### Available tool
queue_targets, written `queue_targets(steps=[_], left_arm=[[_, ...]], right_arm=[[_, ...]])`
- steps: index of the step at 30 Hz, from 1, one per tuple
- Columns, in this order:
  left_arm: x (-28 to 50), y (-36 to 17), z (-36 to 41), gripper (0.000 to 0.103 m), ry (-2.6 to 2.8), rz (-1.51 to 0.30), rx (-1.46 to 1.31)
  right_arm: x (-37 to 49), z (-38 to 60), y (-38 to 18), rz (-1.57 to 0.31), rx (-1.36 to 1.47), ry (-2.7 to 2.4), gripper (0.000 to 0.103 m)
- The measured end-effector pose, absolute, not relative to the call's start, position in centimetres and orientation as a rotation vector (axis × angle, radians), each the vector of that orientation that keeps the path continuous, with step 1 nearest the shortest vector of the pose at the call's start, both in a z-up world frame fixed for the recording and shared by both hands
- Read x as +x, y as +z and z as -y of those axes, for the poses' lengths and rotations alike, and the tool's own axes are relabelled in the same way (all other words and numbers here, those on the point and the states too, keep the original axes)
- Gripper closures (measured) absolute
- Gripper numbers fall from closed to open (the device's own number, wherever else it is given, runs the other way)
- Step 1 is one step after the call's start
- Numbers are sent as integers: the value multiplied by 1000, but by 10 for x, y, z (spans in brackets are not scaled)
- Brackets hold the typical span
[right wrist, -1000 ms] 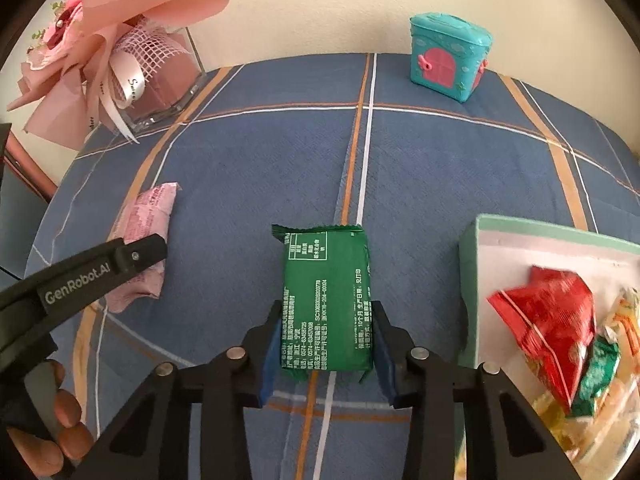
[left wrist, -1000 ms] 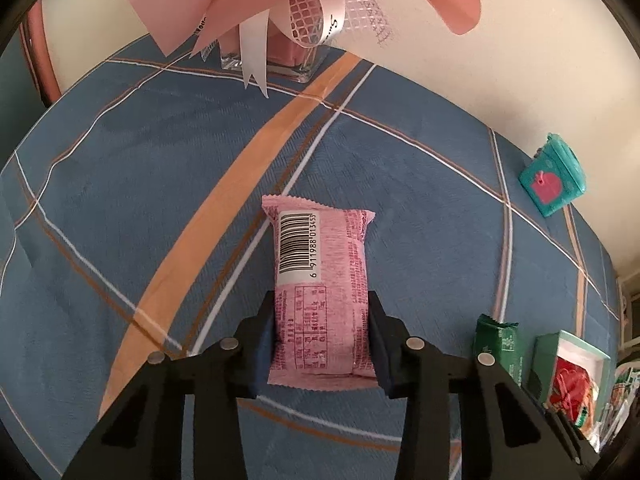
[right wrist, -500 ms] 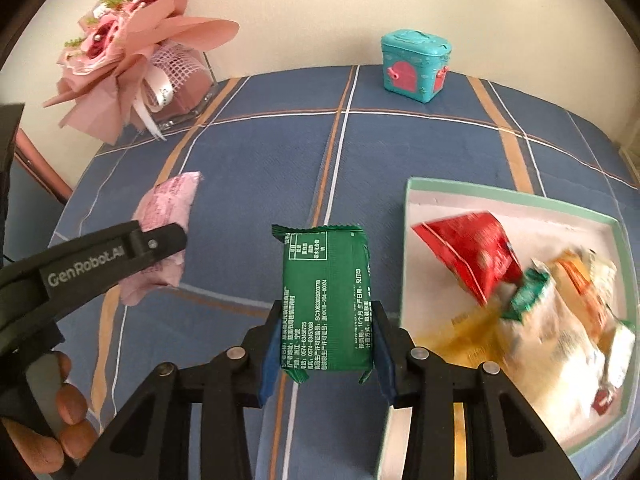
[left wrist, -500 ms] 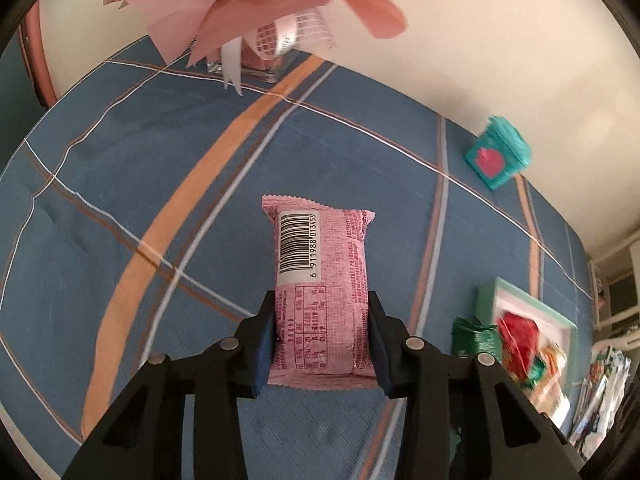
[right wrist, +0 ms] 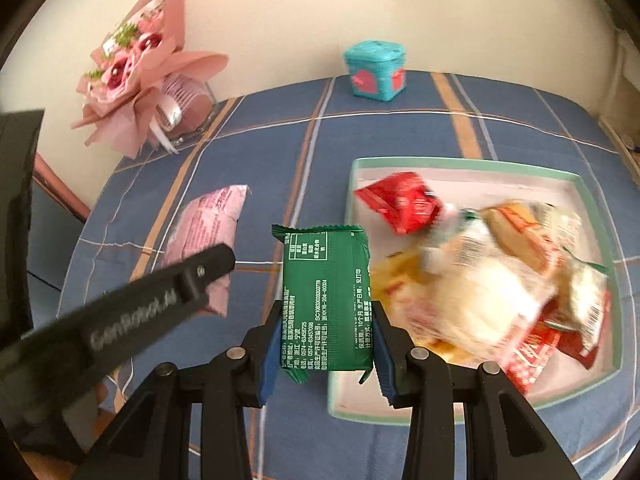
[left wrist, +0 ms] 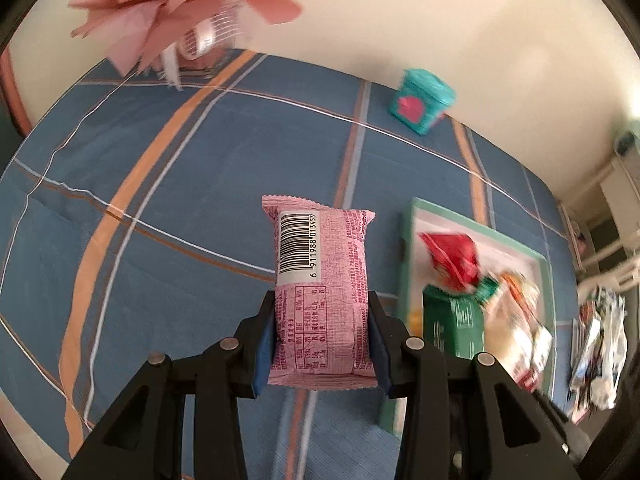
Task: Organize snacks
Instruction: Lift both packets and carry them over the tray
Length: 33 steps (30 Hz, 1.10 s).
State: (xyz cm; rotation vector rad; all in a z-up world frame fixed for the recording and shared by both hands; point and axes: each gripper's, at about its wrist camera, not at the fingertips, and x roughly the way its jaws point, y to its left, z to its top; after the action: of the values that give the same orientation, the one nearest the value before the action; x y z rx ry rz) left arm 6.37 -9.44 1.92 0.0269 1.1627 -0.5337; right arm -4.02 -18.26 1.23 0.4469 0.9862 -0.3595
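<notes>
Pink snack pack (left wrist: pixel 320 280) and green snack pack (right wrist: pixel 326 300) each sit clamped between fingers (left wrist: pixel 262 340).

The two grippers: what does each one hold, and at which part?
Left gripper: pink snack packet, gripped at its near end. Right gripper: green snack packet, likewise.

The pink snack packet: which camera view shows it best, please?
The left wrist view. There the pink snack packet fills the centre, sharp, barcode readable, clamped in the left tool. In the right wrist view the packet is blurred and partly hidden behind that tool's black finger.
</notes>
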Motion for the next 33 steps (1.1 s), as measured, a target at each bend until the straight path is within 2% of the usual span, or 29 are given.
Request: queue_targets(steps=[13,21,33], left_arm=[[2,36,145,60,-658,-1124,127],[-17,16,166,60,-657,-1153,214],[-21,-17,172,60,-632,-1226,284]], right_arm=[[-109,253,23,-958,499,-505,61],[-143,294,8,-1002,553,-602,61],[-133,299,-32,-1110,601,-593,61]])
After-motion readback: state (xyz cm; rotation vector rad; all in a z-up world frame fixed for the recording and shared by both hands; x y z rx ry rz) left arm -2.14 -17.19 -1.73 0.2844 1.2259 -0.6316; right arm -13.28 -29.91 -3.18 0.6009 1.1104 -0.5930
